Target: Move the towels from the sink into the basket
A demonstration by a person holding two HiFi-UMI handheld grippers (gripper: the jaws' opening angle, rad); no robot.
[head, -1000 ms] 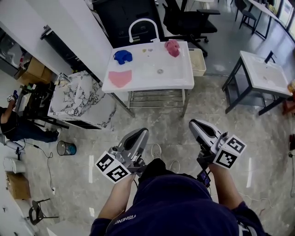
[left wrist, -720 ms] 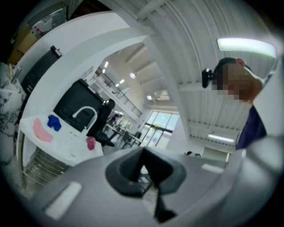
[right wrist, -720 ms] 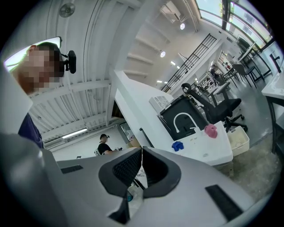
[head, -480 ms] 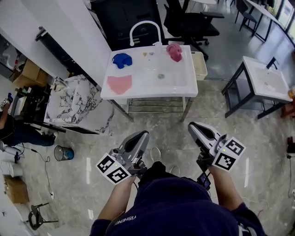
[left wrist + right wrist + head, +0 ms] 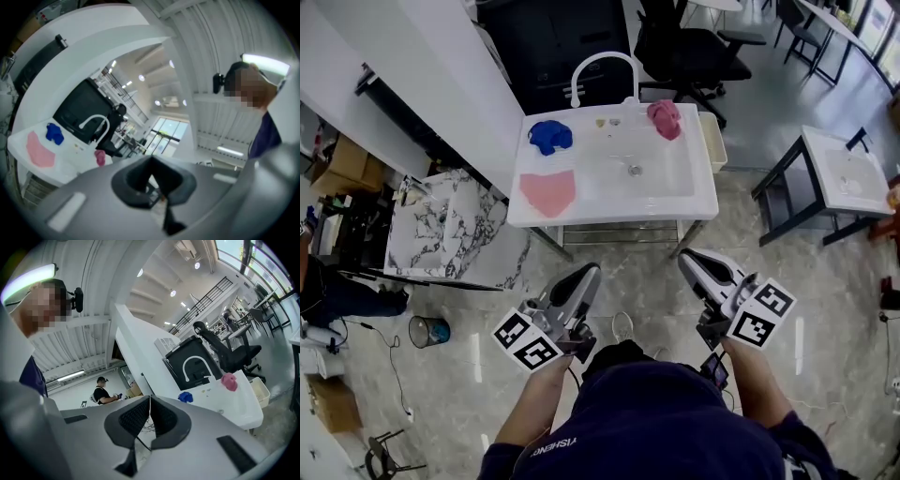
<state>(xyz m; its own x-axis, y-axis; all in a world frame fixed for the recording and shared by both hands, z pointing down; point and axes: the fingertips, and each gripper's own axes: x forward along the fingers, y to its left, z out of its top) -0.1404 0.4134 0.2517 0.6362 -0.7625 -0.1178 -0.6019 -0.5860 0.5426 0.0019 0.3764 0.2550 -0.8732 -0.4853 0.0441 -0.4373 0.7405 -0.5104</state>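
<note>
Towels lie on the white sink [image 5: 675, 192], and none has been moved to the basket yet. 1 blue towel [image 5: 548, 136] is bunched at the back left corner. 1 pink towel [image 5: 547, 192] lies flat on the left ledge in front of it. 1 rose towel [image 5: 665, 118] is crumpled at the back right, near the tap [image 5: 602, 70]. The basket [image 5: 713, 141] stands just beside the sink's right end, so each towel needs only a short carry over that edge, and the rose towel is nearest it. The left tool [image 5: 587, 274] and the right tool [image 5: 687, 260] are both clenched on nothing, with their pads together. They are held low, point roughly level toward the sink and are well apart from it. That looks like an approach on foot: no towel is within reach, so the jaws likely need to part only beside the first towel.
</note>
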